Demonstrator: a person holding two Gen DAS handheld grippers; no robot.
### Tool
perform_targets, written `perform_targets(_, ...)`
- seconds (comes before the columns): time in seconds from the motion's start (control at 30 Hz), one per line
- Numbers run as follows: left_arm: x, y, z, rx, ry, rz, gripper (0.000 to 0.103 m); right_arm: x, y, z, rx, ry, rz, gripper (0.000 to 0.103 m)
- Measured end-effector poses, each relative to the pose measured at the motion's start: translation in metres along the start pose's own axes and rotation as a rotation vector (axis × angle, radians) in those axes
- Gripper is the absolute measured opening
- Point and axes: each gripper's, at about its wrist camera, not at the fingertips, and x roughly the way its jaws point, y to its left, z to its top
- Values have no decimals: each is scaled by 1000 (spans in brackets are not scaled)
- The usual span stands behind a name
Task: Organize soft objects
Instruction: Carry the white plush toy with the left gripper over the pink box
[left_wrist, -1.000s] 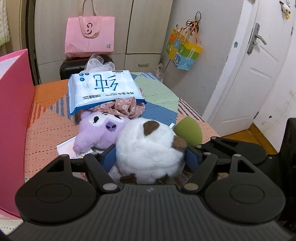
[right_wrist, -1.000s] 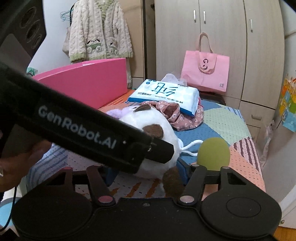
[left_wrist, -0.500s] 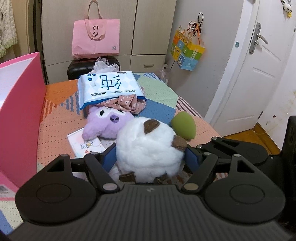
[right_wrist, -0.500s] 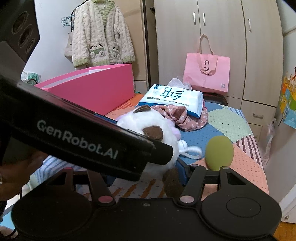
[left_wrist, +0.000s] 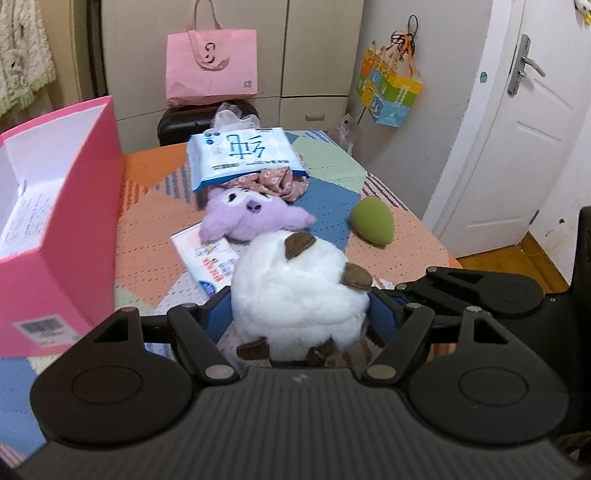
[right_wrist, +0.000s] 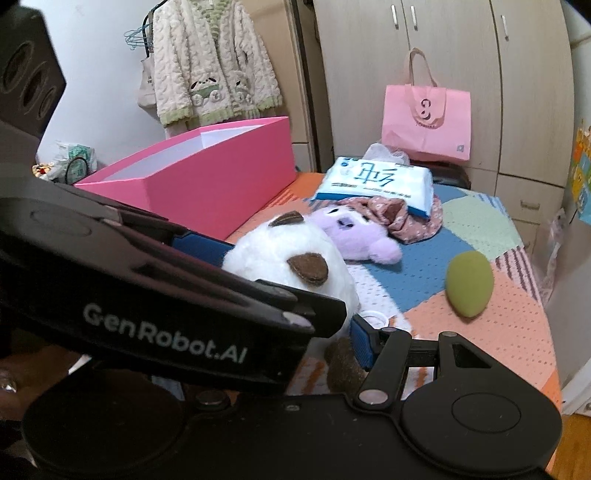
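The pink box (left_wrist: 62, 206) stood open at the left of the table (left_wrist: 155, 240). The white plush (left_wrist: 295, 291) was held above the table, in front of the purple plush (left_wrist: 247, 218). It looked light and squashy, best gripped across its round body. The left gripper (left_wrist: 299, 314) was clamped on its sides. Whether the right gripper was open I couldn't tell; only one blue finger (right_wrist: 360, 341) showed, beside the toy.
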Motion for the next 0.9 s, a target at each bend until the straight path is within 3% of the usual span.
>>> perform_targets(0.47, -70, 41, -13, -110, 69, 16, 75, -14, 64, 19, -62, 79, 119, 66)
perform_targets(0.9, -141, 92, 9, -118, 21, 67, 74, -20, 123, 67, -155, 51, 231, 67)
